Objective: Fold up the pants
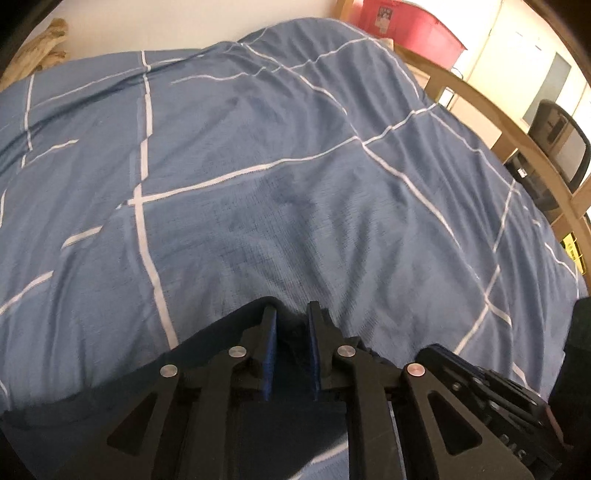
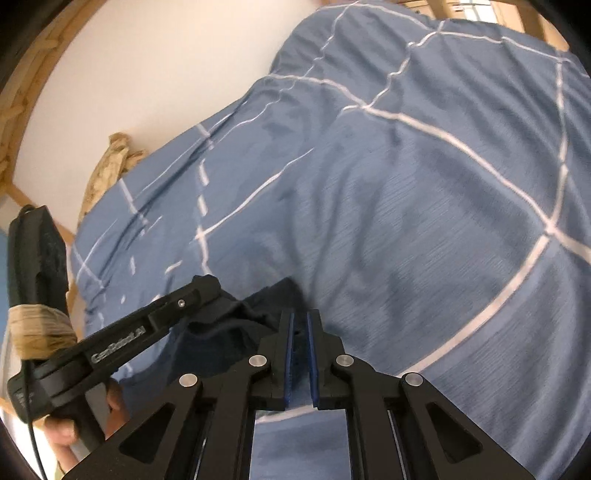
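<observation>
The dark navy pants (image 1: 229, 343) hang from both grippers above a blue bedspread. In the left wrist view my left gripper (image 1: 292, 314) is shut on a bunched edge of the pants, dark cloth filling the narrow gap between its blue pads. In the right wrist view my right gripper (image 2: 300, 319) is shut on another part of the pants (image 2: 229, 332), cloth pinched between its pads. The left gripper (image 2: 207, 291) also shows there at the left, holding the same cloth close by. Most of the pants hang below, hidden by the grippers.
A blue bedspread with white lines (image 1: 258, 147) covers the bed under both grippers. A wooden bed rail (image 1: 509, 136) runs along the right, with a red box (image 1: 410, 26) and an office chair (image 1: 561, 140) beyond. A white wall (image 2: 147, 74) lies behind the bed.
</observation>
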`<state>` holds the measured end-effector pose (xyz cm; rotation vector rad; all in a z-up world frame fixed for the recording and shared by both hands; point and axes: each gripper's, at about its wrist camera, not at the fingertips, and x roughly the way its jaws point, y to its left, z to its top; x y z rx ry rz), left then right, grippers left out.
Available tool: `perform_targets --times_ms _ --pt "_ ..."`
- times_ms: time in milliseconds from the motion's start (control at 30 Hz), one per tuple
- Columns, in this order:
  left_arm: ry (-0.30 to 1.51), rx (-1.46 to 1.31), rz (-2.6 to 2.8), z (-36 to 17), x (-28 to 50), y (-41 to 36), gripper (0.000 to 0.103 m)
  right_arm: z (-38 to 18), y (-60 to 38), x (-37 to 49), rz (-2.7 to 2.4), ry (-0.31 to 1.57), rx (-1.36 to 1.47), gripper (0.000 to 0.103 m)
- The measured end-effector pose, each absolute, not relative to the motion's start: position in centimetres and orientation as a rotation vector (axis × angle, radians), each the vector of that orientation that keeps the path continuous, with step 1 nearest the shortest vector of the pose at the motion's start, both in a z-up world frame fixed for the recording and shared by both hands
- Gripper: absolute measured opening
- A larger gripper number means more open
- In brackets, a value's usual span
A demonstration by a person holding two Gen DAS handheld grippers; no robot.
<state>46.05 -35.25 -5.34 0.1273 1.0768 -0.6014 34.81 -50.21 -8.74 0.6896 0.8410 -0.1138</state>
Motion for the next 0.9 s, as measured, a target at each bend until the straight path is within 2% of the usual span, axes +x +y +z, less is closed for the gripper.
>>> perform_targets --times_ms 33,100,133,200,400,667,867,900 --pt "1.089 0.124 -0.613 -5.4 46.3 -35.4 0.023 -8.8 -50.4 34.7 -0.123 0.838 0.693 0.012" --pt "1.061 0.103 -0.644 -4.4 46.2 -35.4 0.032 -8.8 -50.7 34.6 -0.121 0.833 0.701 0.03" --pt "1.036 0.094 -0.652 -3.6 46.1 -35.3 0.04 -8.7 -50.8 34.4 -0.123 0.828 0.705 0.034" --pt "0.994 0.088 -0.66 -1.8 45.5 -35.1 0.048 -8.5 -50.8 34.3 -0.124 0.822 0.706 0.036" --pt "0.944 0.125 -0.639 1.2 42.0 -30.5 0.05 -8.1 -49.5 33.9 -0.073 0.839 0.728 0.036" --pt "0.958 0.085 -0.488 1.5 37.7 -16.9 0.053 -5.7 -43.6 33.1 -0.049 0.874 0.596 0.036" --pt "0.885 0.031 -0.437 1.9 33.6 -8.0 0.053 -3.3 -35.0 31.5 0.036 0.813 0.407 0.045" --pt "0.876 0.028 -0.42 1.8 33.0 -6.5 0.053 -3.1 -33.7 31.3 0.06 0.805 0.392 0.049"
